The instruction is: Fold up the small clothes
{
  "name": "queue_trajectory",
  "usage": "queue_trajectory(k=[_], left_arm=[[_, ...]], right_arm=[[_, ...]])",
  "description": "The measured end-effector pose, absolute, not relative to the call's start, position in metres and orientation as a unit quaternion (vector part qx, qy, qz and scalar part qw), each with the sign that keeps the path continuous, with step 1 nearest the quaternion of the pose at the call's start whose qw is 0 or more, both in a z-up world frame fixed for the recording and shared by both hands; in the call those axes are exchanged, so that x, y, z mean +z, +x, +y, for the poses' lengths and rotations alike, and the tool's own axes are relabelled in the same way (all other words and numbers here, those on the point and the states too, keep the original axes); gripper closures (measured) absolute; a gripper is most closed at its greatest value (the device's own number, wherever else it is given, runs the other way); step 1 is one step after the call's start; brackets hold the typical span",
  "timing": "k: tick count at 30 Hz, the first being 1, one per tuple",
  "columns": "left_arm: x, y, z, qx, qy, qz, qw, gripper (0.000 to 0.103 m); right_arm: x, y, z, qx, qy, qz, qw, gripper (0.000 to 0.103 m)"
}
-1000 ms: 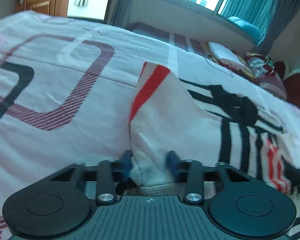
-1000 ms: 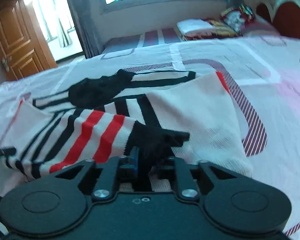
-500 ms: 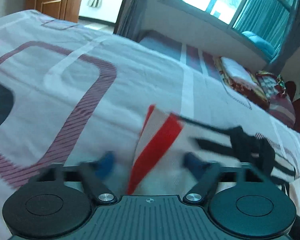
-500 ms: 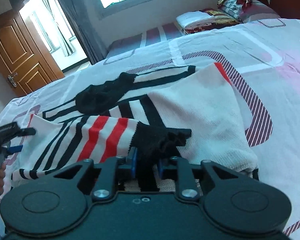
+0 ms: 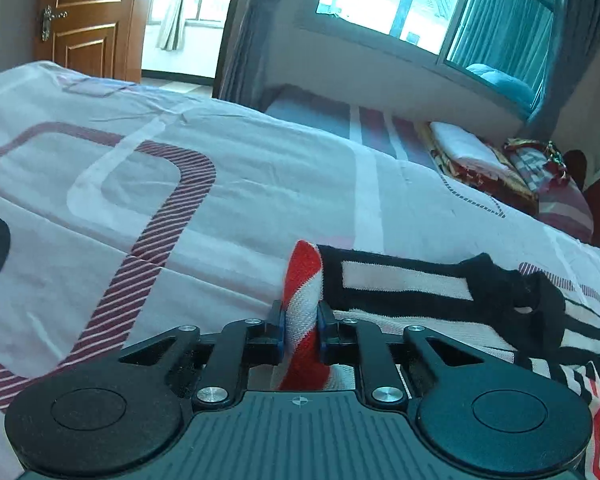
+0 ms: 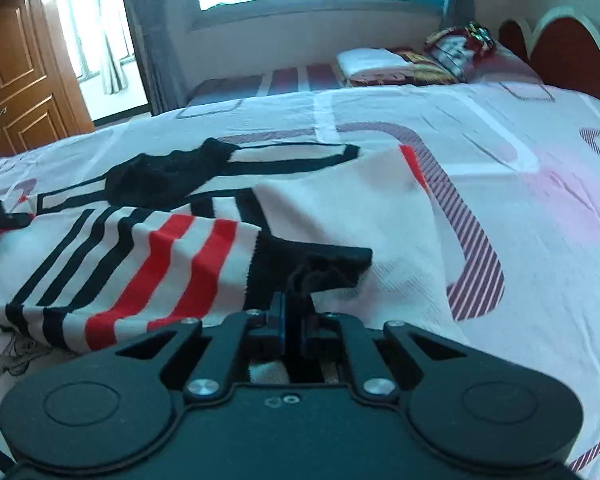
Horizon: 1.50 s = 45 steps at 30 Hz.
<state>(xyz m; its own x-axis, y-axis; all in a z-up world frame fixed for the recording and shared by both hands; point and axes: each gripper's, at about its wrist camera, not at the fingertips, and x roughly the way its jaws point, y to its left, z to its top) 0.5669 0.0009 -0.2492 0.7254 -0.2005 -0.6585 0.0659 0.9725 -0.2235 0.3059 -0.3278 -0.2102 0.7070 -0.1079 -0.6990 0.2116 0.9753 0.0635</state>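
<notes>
My left gripper is showing matt black plastic w/ shiny metal screws, pinching a coarse knit sweater. My right gripper, same matt plastic, is nipping fuzzy black knit trim. The smooth printed cotton bedsheet is lying under the sweater; beyond it, the door is looking like glossy varnished wood.

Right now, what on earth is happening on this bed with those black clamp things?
A person is folding a small white knit sweater with black and red stripes on the pink patterned bedsheet, holding a two-finger gripper in each hand. The left gripper is pinched on a red-striped edge of the sweater. The right gripper is clamped on its black cuff. Part of the sweater is already turned over onto itself.
</notes>
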Motion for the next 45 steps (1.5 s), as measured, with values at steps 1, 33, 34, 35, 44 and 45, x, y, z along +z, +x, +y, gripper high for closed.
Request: queue_trajectory(k=[1,33,34,35,44,45], left_arm=[[-0.244,0.563,0.003,-0.072,-0.093,0.36,0.926,0.087],[-0.244,0.398,0.035,-0.044,-0.113,0.378,0.918,0.099],[-0.238,0.394,0.034,-0.048,-0.119,0.383,0.915,0.099],[-0.233,0.389,0.033,-0.052,-0.126,0.386,0.913,0.099],[-0.2,0.408,-0.018,-0.106,-0.103,0.387,0.91,0.074],[-0.205,0.415,-0.027,-0.1,-0.085,0.394,0.91,0.056]], right_arm=[[-0.208,0.307,-0.327,-0.087,0.068,0.375,0.92,0.091],[-0.206,0.304,-0.299,-0.047,0.063,0.379,0.922,0.074],[-0.207,0.303,-0.298,-0.045,0.051,0.377,0.924,0.075],[-0.204,0.303,-0.298,-0.045,0.047,0.381,0.922,0.074],[-0.178,0.305,-0.286,-0.022,0.061,0.356,0.932,0.068],[-0.178,0.308,-0.285,-0.02,0.057,0.357,0.932,0.068]])
